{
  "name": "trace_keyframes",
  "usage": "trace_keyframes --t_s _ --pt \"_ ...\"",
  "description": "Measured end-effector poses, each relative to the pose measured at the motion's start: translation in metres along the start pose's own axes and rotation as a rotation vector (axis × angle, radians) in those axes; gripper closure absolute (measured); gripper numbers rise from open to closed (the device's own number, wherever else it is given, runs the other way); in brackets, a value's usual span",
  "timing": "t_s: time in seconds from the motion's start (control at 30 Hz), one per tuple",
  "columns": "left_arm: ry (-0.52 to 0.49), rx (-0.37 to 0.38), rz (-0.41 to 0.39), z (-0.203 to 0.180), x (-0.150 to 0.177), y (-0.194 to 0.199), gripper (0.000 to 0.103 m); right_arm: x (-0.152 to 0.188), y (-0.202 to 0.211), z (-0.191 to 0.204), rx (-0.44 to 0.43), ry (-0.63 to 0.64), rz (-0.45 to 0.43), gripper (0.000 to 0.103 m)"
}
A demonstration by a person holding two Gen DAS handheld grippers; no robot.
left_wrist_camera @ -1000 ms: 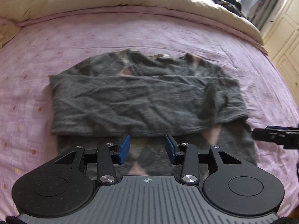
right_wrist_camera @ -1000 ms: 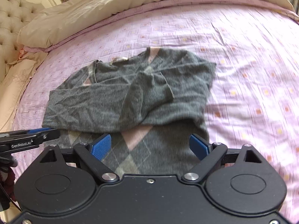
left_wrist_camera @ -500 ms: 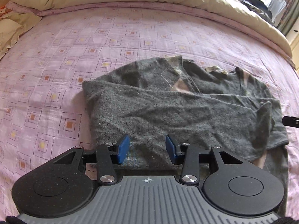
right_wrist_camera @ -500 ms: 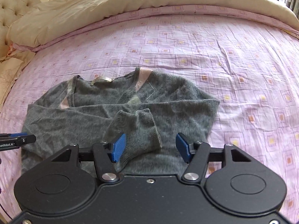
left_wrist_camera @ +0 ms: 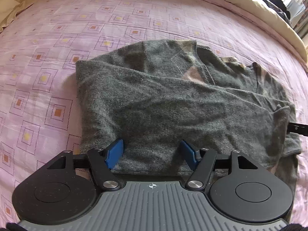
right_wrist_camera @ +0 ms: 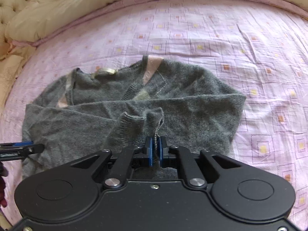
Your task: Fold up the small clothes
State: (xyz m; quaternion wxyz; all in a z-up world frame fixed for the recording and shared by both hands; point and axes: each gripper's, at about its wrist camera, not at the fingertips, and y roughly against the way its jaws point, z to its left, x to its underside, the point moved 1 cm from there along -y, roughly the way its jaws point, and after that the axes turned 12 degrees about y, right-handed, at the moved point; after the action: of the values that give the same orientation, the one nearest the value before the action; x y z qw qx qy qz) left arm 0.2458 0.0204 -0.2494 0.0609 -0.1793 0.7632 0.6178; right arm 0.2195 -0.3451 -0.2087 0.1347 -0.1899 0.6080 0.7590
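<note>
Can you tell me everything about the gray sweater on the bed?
The gray sweater looks soft and fuzzy, like wool, with pink and pale diamond shapes near its V neck and a small label inside the collar. It lies flat on the purple bedsheet, with its sleeves folded across the body. The right hand-held gripper is shut on its near edge, beside a ribbed cuff. The left hand-held gripper is open, its blue pads either side of the near edge on the other side.
</note>
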Motion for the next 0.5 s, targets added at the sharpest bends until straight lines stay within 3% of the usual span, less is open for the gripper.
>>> trace_keyframes --t_s 0.3,0.37,0.47,0.5 --pt "0.008 0.017 -0.005 0.001 -0.001 0.002 0.037 0.033 0.032 -0.027 0.093 -0.065 0.044 0.088" --pt "0.008 0.035 -0.011 0.002 -0.002 0.007 0.037 0.035 0.033 -0.030 0.091 -0.070 0.037 0.080" --pt "-0.002 0.047 -0.040 0.004 0.001 0.019 0.037 0.032 0.037 -0.030 0.065 -0.079 -0.022 0.078" --pt "-0.017 0.039 -0.059 0.004 0.003 0.024 0.037 0.029 0.037 -0.028 0.057 -0.074 -0.043 0.073"
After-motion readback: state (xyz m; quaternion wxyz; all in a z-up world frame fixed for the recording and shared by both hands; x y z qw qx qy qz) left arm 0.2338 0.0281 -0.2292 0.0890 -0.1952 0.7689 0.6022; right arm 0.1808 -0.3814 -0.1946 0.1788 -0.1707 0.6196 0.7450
